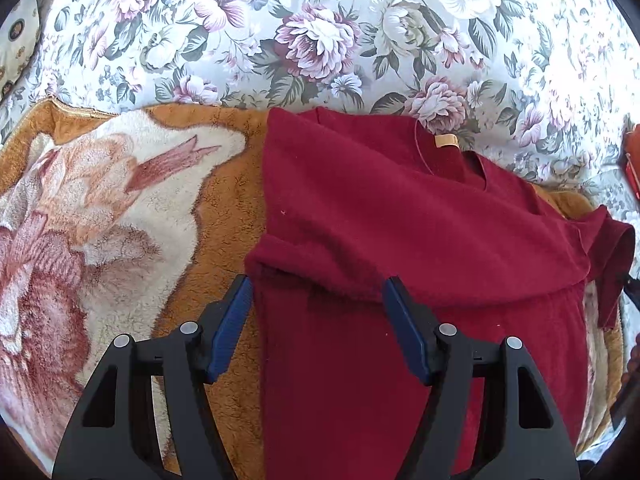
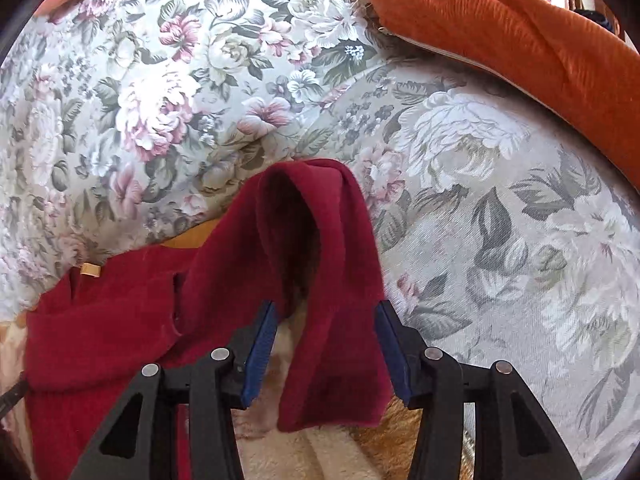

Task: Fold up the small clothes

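Observation:
A dark red shirt lies flat on a plush orange and cream blanket, its collar and tan neck tag towards the far side. Its left side is folded inward. My left gripper hovers open over that folded edge, with the cloth lying between and under the blue pads. In the right wrist view the shirt's sleeve stands up in a loose hump between the fingers of my right gripper. Those jaws stand open and the pads do not pinch the cloth.
A flowered cover spreads beyond the blanket on the far and right sides. An orange ribbed cushion lies at the back right. A patterned pillow sits at the far left edge.

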The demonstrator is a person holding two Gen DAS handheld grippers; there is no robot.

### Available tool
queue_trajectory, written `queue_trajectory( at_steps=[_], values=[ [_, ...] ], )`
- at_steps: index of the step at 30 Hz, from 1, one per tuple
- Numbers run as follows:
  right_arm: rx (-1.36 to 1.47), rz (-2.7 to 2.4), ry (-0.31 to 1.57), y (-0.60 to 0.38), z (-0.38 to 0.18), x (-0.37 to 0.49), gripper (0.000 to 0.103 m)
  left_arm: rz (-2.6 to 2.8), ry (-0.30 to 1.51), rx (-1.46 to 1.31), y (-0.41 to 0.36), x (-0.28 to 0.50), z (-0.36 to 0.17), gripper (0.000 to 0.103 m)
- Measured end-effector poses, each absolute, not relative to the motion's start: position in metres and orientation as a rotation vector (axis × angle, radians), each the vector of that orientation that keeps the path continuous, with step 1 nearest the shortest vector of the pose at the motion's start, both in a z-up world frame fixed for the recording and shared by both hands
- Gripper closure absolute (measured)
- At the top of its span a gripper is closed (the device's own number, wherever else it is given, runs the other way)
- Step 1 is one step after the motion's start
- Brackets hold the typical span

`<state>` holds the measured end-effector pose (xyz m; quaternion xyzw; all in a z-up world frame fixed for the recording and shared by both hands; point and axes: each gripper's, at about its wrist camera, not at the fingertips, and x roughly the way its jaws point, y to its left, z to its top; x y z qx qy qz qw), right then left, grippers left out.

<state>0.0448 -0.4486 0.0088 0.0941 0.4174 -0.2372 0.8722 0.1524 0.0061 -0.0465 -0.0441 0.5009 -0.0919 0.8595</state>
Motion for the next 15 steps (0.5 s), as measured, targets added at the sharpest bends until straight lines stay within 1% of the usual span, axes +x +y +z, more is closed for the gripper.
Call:
queue_trajectory(
  at_steps=[1, 2, 3, 4, 5, 7, 11, 15],
  values=[
    [0.185, -0.51, 0.873, -0.453, 0.006, 0.047, 0.055, -0.194, 1.049, -0.091, 0.006, 0.152, -0.046, 0.035],
    [0.189, -0.495, 0.871, -0.459, 0.003, 0.047, 0.06, -0.196, 1.047, -0.09, 0.006, 0.153, -0.046, 0.035],
    [0.196, -0.478, 0.876, -0.461, -0.002, 0.052, 0.08, -0.197, 1.046, -0.092, 0.006, 0.153, -0.045, 0.035],
    [0.201, -0.485, 0.884, -0.465, -0.002, 0.051, 0.092, -0.197, 1.045, -0.096, 0.007, 0.154, -0.045, 0.035],
    [0.206, -0.493, 0.871, -0.467, 0.001, 0.05, 0.095, -0.198, 1.044, -0.1, 0.008, 0.154, -0.045, 0.035],
    [0.168, -0.521, 0.804, -0.467, 0.019, 0.045, 0.096, -0.215, 1.038, -0.119, 0.008, 0.154, -0.043, 0.035],
    [-0.019, -0.509, 0.658, -0.434, 0.069, 0.045, 0.096, -0.35, 1.028, -0.208, -0.003, 0.152, -0.035, 0.035],
    [-0.19, -0.362, 0.498, -0.368, 0.109, 0.053, 0.096, -0.436, 1.032, -0.234, -0.014, 0.148, -0.03, 0.035]
  ],
)
